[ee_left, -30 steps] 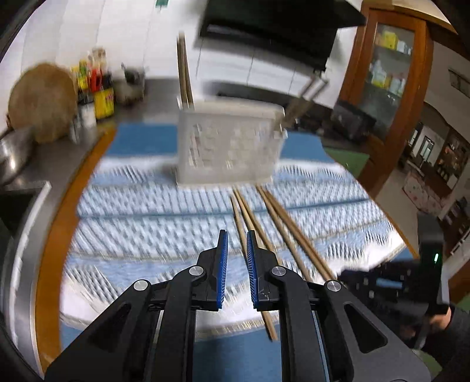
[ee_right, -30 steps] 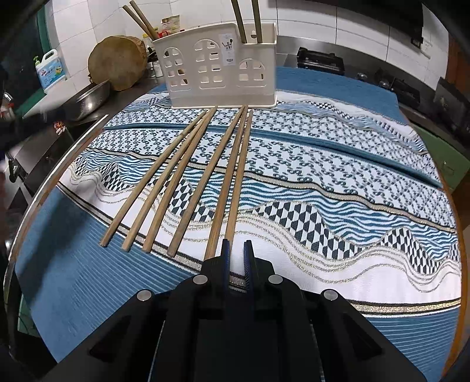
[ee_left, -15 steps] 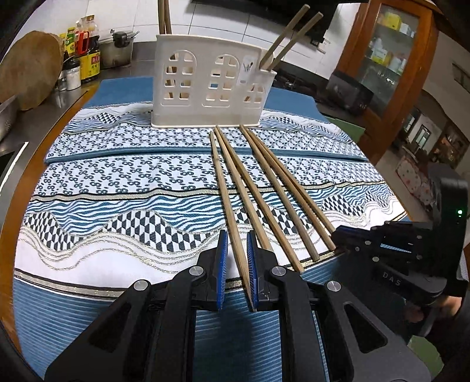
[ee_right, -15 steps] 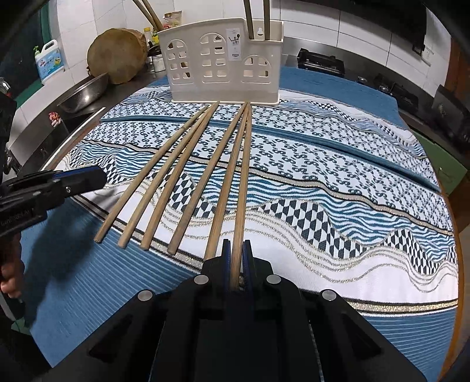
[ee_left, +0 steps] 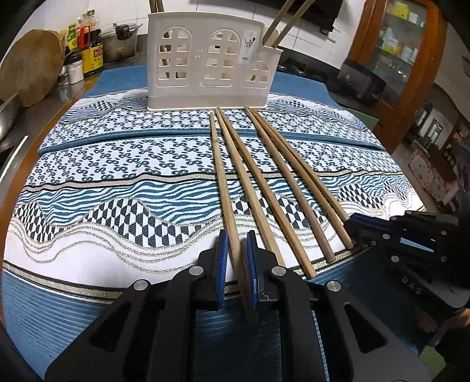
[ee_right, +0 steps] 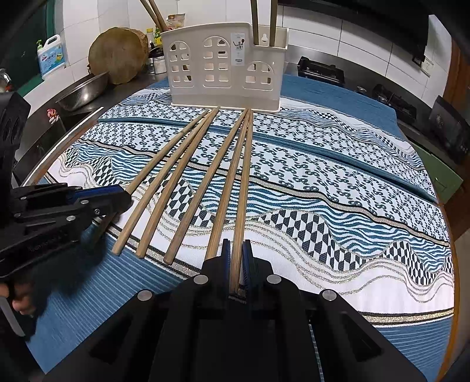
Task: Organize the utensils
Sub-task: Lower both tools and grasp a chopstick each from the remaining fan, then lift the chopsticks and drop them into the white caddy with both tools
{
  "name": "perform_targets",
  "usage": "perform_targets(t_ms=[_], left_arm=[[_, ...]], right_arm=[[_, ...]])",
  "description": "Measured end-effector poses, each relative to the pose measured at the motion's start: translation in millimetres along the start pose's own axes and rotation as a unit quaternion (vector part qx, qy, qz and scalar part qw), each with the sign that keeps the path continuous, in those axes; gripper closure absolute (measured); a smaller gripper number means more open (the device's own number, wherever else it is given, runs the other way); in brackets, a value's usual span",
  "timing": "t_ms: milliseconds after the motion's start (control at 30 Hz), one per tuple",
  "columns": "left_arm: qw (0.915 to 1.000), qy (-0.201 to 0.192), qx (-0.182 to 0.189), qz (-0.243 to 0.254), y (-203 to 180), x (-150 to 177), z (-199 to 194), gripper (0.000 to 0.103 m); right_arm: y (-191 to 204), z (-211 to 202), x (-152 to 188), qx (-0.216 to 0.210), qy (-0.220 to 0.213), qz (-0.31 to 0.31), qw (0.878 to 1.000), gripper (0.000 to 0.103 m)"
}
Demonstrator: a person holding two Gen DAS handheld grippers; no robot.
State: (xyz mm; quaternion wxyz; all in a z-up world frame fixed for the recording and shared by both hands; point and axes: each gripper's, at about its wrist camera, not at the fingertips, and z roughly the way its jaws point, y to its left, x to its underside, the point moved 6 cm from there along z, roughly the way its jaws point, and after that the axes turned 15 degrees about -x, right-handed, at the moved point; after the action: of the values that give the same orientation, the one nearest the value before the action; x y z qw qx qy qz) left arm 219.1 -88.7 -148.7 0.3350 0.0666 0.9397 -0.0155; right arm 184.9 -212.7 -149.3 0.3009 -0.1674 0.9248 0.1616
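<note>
The left tool (ee_left: 235, 252) is low over the near edge of the patterned cloth (ee_right: 337, 182). Its two blue pads are set narrow around the butt end of the outer left chopstick (ee_left: 218, 170). The stick lies against the pad on the tool's right, and a thin gap shows at the other pad. The right tool (ee_right: 236, 258) is clamped on the butt end of the outer right chopstick (ee_right: 245, 176), both pads pressed to the wood. Between the two tools lie the four middle chopsticks (ee_right: 205, 188), flat on the cloth with their thick ends toward the tools. That makes six chopsticks on the cloth. All six run straight ahead of the tools, and their thin tips converge at the foot of the utensil holder (ee_right: 223, 73). This one cream plastic holder, with arched window cut-outs, stands upright on the far part of the cloth, straight ahead of both tools. It holds four more chopsticks. One upright pair (ee_right: 255, 20) stands in the low compartment on its right end, and one leaning pair (ee_right: 152, 14) rises at its left end. The cloth covers the counter (ee_right: 117, 91).
</note>
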Motion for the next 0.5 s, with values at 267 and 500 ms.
perform_targets(t_ms=[267,500], left_arm=[[0.9999,-0.009,-0.007,0.000,6.6,-5.5,-12.3,0.095],[0.9977,-0.068,-0.008,0.001,24.4,-39.1,-52.7,0.096]], right_arm=[[2.1,-39.7,-19.1,0.012,-0.042,-0.013,0.999,0.096],[-1.3,-95.9,-74.9,0.010,-0.098,-0.024,0.995,0.096]])
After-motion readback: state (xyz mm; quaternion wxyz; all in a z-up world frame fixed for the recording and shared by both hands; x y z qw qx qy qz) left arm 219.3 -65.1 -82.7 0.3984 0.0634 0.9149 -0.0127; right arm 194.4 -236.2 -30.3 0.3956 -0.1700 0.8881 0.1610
